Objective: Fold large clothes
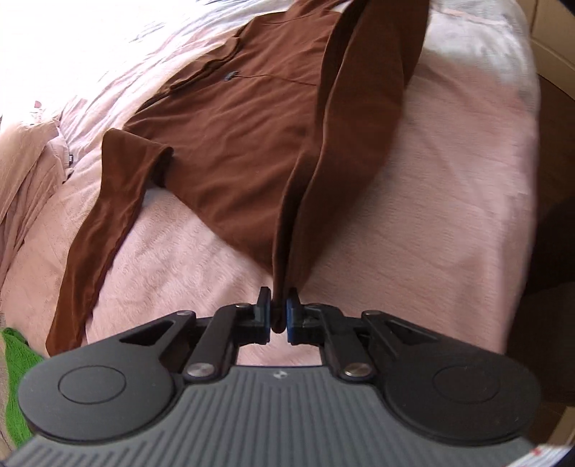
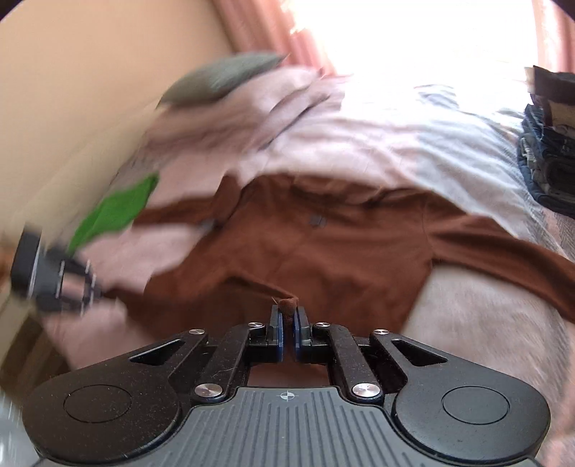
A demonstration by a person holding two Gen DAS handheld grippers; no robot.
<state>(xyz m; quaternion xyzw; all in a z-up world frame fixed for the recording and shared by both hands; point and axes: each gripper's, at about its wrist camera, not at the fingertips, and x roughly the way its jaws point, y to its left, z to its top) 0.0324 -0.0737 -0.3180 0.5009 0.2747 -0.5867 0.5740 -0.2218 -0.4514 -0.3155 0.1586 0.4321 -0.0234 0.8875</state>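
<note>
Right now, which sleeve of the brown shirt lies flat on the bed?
The sleeve beside the green cloth; the other is lifted by the left hand-held gripper.

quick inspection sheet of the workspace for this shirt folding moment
surface: pink bedspread, rumpled
job's things: brown shirt spread out, one sleeve edge lifted
clutter: green cloth, grey pillow, stack of dark folded clothes, pale pink garment
grippers: left gripper shut on shirt fabric; right gripper shut on the shirt's hem
cables: nothing seen
surroundings: beige wall, pink curtain, bright window
</note>
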